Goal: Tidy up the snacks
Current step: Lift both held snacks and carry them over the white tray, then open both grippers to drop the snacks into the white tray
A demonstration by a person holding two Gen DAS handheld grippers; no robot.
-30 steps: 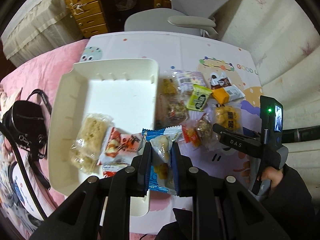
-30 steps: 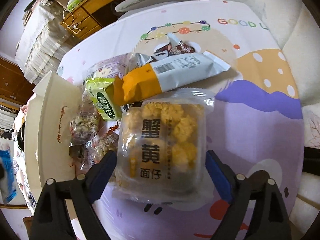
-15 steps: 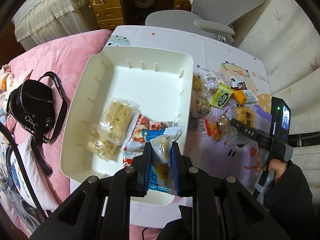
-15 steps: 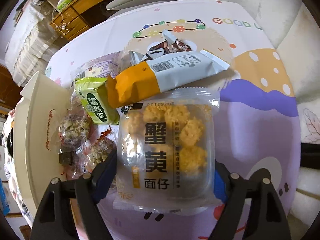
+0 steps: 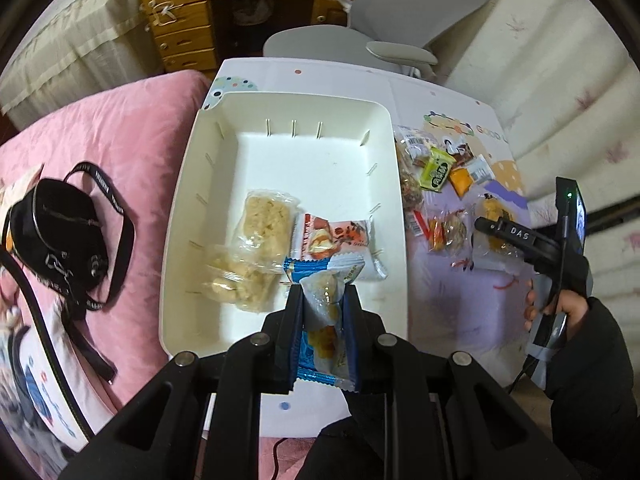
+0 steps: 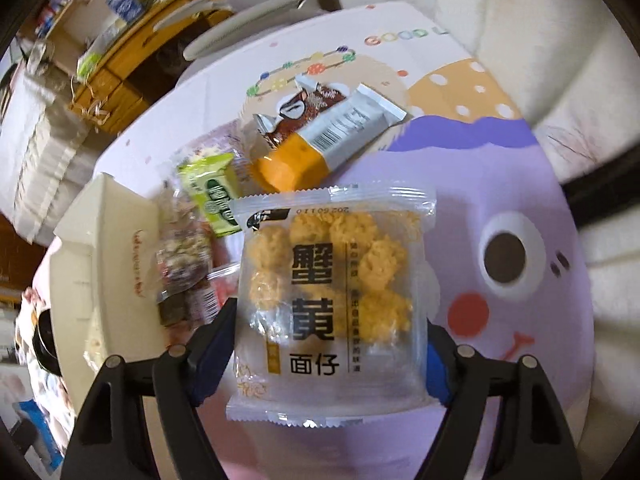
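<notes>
Over the white tray, the left gripper is clamped on a blue-edged snack packet. Above the table, the right gripper has just narrowed its jaws and grips the clear packet of yellow snacks by both side edges.

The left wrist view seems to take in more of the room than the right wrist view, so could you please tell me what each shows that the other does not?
Only the left wrist view shows the inside of the white bin with its snack packets, the black bag on the pink bedding, and the left tongs shut on a blue-edged packet.

Only the right wrist view shows the right tongs closed on the yellow puff packet, and its printed front.

Both show the green packet, the orange and silver packet and the cartoon tabletop.
</notes>
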